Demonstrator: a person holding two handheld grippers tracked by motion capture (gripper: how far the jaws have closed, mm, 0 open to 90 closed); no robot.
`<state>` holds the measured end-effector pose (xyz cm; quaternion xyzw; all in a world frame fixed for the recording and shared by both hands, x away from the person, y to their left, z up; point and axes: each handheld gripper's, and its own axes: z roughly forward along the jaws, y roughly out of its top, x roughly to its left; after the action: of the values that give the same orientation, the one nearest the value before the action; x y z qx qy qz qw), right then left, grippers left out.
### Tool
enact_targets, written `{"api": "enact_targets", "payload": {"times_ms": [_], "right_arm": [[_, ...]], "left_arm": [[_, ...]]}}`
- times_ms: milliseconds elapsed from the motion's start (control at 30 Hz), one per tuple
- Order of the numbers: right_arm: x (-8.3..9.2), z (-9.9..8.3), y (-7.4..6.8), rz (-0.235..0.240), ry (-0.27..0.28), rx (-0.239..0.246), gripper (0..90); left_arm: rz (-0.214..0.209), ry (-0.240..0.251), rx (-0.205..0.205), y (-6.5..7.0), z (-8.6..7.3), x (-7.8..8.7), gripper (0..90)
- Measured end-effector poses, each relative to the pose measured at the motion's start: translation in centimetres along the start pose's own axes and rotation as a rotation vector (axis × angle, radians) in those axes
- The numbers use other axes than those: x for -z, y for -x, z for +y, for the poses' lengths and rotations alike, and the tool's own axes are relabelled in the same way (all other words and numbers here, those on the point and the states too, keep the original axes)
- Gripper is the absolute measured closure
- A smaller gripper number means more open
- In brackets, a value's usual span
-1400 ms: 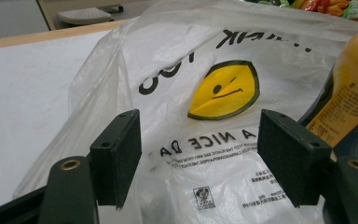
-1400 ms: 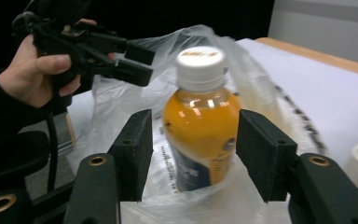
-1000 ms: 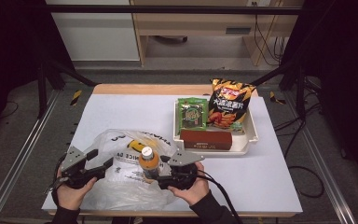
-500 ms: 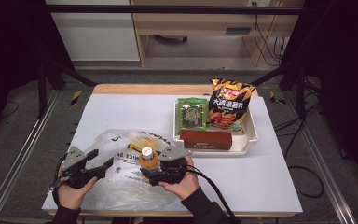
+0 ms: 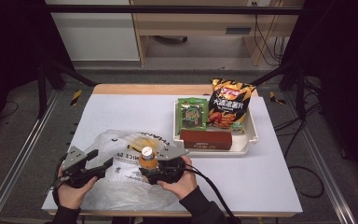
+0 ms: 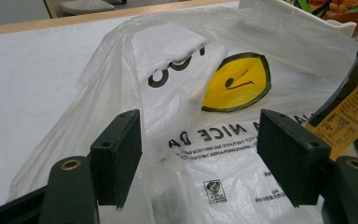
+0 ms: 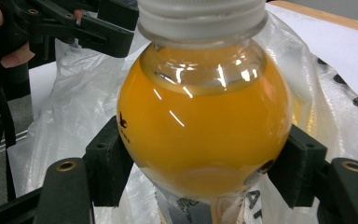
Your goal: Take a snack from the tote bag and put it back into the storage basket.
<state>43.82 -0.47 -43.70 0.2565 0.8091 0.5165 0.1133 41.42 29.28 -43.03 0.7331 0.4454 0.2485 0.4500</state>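
An orange juice bottle [image 5: 147, 157] with a white cap stands upright on a white plastic bag [image 5: 121, 186] at the table's front. My right gripper [image 5: 148, 167] has the bottle [image 7: 205, 121] between its jaws, and its pads [image 7: 112, 163] lie against the round belly on both sides. These jaws have just been closing on it. To the left, my left gripper [image 5: 100, 159] stands open over the bag [image 6: 177, 93], with loose plastic between its pads [image 6: 121, 154] and no grip on it.
A white tray [image 5: 251, 136] at the right holds a green snack pack [image 5: 192, 112], an orange chip bag [image 5: 228, 105] and a brown box [image 5: 205, 139]. The bag has a yellow smiley print [image 6: 237, 81].
My right hand has moved left with its gripper, up to the bottle. The left hand, the bottle and the bag have stayed where they were.
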Motion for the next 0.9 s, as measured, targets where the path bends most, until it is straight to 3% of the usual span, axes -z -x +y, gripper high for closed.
{"api": "enact_targets", "payload": {"times_ms": [267,900], "right_arm": [[0.5,0.4,-0.3,-0.002,-0.02,0.009,32.0],[3.9,6.2,-2.3,0.048,0.09,0.029,32.0]], "left_arm": [[0.001,-0.002,0.001,0.0,0.0,0.0,30.6],[0.0,-0.009,-0.005,0.2,-0.1,-0.2,30.6]]}}
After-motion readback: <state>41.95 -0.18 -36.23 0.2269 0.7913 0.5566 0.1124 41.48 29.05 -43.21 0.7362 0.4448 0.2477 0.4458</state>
